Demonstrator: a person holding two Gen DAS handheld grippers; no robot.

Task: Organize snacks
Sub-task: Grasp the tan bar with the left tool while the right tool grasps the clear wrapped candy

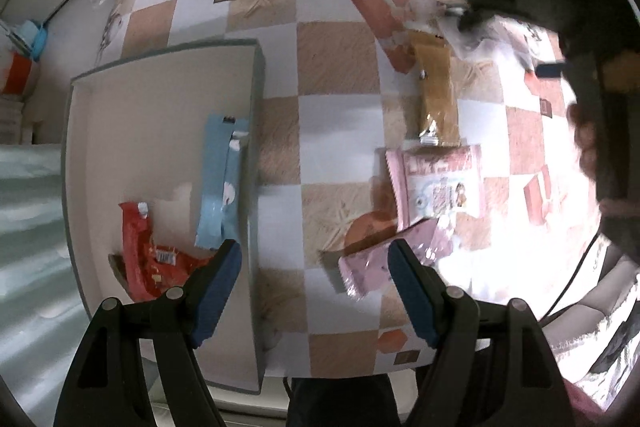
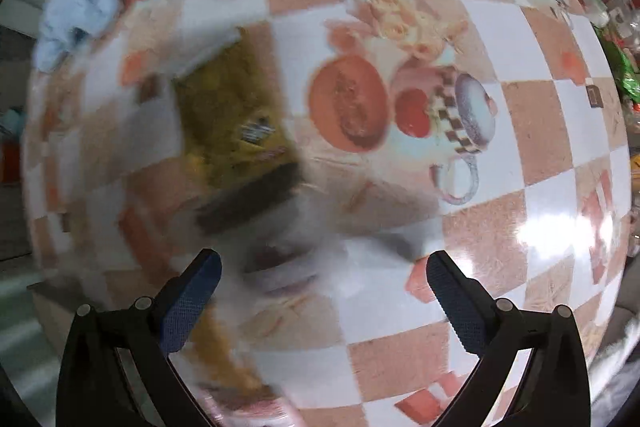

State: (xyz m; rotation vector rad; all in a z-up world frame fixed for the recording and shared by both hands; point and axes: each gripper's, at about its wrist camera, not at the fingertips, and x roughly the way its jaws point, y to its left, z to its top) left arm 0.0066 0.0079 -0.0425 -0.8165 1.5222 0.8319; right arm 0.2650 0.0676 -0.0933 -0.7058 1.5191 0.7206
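A shallow tray (image 1: pixel 160 75) sits at the worktop's (image 1: pixel 336 59) left edge holding two snack packets (image 1: pixel 218 187) side by side, while more snack packets (image 1: pixel 436 183) lie on the worktop to its right.

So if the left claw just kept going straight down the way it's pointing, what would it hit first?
Probably the checkered tablecloth. The left gripper is open and empty over bare cloth, between the tray wall and the pink snack packet. Depth is unclear; its fingers might clip either.

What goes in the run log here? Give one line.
tray: red pack, blue pack | left gripper: open, empty | right gripper: open, empty
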